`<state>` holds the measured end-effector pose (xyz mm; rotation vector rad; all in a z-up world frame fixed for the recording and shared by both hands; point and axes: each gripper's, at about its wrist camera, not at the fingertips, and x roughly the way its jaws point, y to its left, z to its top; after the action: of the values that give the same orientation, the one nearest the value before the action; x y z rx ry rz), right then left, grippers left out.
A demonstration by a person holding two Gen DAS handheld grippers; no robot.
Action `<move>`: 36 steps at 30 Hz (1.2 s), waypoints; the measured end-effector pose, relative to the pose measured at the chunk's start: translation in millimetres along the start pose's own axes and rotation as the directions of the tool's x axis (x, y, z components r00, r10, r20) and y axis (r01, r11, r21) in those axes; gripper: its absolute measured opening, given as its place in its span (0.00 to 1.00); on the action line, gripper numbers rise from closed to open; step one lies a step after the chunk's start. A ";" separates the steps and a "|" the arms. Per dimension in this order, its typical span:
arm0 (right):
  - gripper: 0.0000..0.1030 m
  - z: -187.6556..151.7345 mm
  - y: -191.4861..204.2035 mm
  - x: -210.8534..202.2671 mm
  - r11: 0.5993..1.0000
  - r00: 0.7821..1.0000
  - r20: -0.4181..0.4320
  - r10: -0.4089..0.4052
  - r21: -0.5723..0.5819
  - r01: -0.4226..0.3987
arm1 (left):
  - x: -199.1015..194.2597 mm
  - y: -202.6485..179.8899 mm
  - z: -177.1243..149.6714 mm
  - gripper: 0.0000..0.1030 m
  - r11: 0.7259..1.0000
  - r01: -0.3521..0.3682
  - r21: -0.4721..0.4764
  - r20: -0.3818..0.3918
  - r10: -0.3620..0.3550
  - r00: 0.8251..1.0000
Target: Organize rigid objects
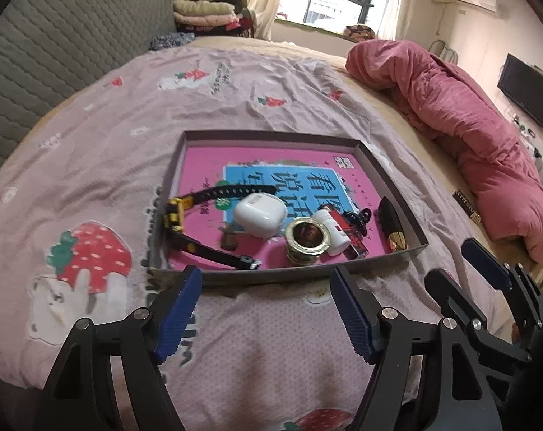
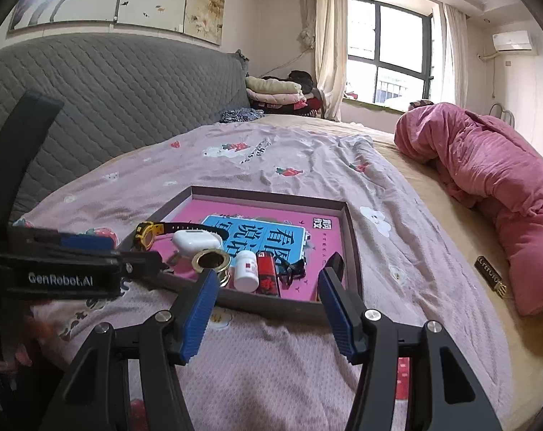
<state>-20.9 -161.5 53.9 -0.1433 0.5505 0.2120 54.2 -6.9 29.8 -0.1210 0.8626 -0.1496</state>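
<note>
Everything here is placed relative to the tray (image 1: 413, 230), a shallow grey-walled box lying on the strawberry-print sheet (image 1: 92, 136) with a pink book (image 1: 207, 158) as its floor. All the rigid things that can be seen to belong to the task are already gathered inside it, crowded toward its near wall: the watch (image 1: 185, 215) at the near left corner, its strap running along the left wall and then across toward the middle; the white case (image 1: 259, 217) just right of it; the brass ring (image 1: 305, 239) in front, close to the near wall; the white bottle (image 1: 334, 230) and red lighter (image 1: 354, 235) side by side, long axes running from near wall to far; a black clip (image 1: 359, 217) behind them; and the dark tube (image 1: 391, 224) along the right wall, its gold end nearest.

The left gripper (image 1: 266, 310) is held before the near wall, jaws spread wide and empty; the ring and watch buckle lie straight ahead of it. The right gripper (image 2: 266, 310) is likewise held wide and empty, just short of the near wall, with the bottle and lighter directly ahead between its fingers and the tube beside its right finger (image 2: 338, 318).

A small dark gold-tipped bar (image 2: 490, 274) lies outside the tray, well to its right near the pink quilt (image 2: 494, 186). If it counts as a stray, the right hand is judged nearer; its long axis runs slantwise to the tray's right wall, so the jaws would have to be turned across it.
</note>
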 end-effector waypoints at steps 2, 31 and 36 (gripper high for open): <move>0.56 -0.7 0.7 -4.0 1.000 1.000 -0.006 -0.005 0.010 0.005 | -6.0 0.8 -2.2 0.73 1.000 -0.010 0.008 0.005 0.010 1.000; 0.56 -22.3 10.1 -11.5 0.995 0.992 -0.121 -0.032 0.091 0.043 | -18.5 6.3 -45.8 0.73 0.991 -0.137 -0.002 -0.036 0.137 0.990; 0.56 -29.6 9.7 -1.4 0.995 0.990 -0.138 -0.041 0.089 0.053 | -9.8 9.7 -48.7 0.73 0.990 -0.140 -0.011 -0.048 0.139 0.989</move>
<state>-39.3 -158.0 28.9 -0.0813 0.6906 0.1314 11.6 2.3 4.1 -0.0700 0.9166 -0.0154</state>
